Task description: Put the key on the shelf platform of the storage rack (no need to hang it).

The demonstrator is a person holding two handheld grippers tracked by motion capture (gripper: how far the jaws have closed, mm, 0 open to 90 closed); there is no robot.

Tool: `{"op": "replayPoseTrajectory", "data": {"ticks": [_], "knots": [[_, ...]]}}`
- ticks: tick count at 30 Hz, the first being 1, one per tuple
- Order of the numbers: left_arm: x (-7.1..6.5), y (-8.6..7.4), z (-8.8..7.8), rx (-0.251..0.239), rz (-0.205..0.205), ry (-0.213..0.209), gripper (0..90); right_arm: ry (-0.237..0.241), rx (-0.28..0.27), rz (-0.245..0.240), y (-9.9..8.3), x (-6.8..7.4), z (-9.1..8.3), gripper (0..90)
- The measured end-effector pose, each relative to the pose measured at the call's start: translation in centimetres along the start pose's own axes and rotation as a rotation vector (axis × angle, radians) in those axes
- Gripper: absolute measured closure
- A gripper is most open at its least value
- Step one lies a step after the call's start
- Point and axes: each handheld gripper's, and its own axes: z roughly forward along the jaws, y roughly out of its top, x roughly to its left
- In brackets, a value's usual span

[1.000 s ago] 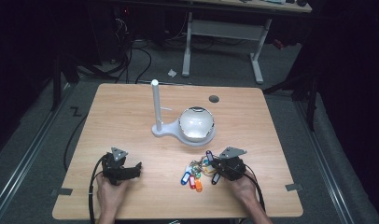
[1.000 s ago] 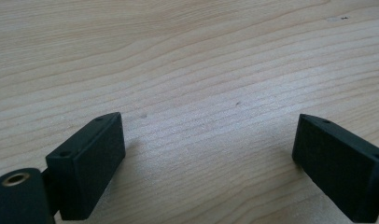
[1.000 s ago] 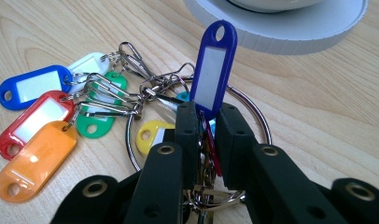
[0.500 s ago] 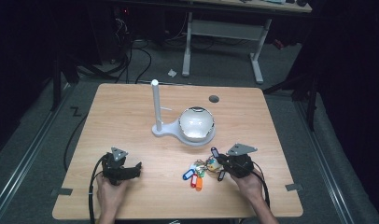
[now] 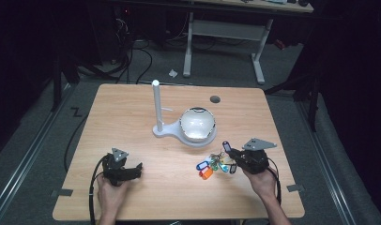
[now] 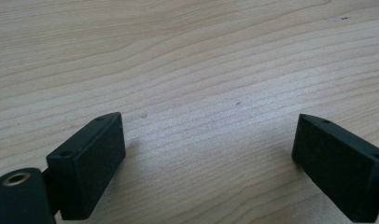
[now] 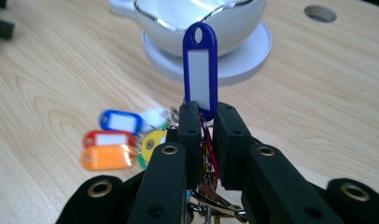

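obstacles: bowl [image 5: 197, 124], post [image 5: 156, 107] mid-table | free: left table [image 5: 118, 117] half

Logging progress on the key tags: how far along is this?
Done: the right gripper has shut on the purple key tag. In hand: that tag stands upright above its jaws, the other tags lying on the table. Left: likely moving it to the stand; the left gripper rests open.

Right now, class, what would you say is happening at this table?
A person works at a wooden table with a hand-held tool in each hand. The right tool is shut on a dark blue key tag belonging to a bunch of coloured key tags and keys, near a white stand with a bowl and post. The left tool rests open over bare wood, holding nothing.
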Motion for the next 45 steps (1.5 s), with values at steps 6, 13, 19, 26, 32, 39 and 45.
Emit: {"op": "replayPoseTrajectory", "data": {"ticks": [6,13,19,26,32,39,45], "knots": [[0.0,0.0,0.0,0.000,-0.001,0.000,9.9,-0.001,-0.036,0.012,0.8,-0.8,-1.7,82.3],[0.0,0.0,0.0,-0.001,-0.002,0.001,10.0,0.016,-0.062,0.017,1.7,-1.2,-2.8,82.5],[0.0,0.0,0.0,-0.001,-0.004,0.001,10.1,0.025,-0.081,0.004,3.0,-1.2,-3.5,82.6],[-0.1,0.0,0.0,-0.006,-0.015,0.006,10.6,0.030,-0.105,-0.029,4.6,-1.1,-4.3,82.6],[-0.1,0.0,0.0,-0.004,-0.023,0.010,10.9,0.051,-0.112,-0.036,6.0,-1.1,-4.7,82.6],[-0.1,0.0,0.0,-0.005,-0.022,0.010,10.9,0.079,-0.135,-0.048,8.1,-1.1,-5.3,82.6],[-0.1,0.0,0.0,-0.003,-0.023,0.009,10.9,0.097,-0.140,-0.058,9.8,-1.0,-5.7,82.7]]}}
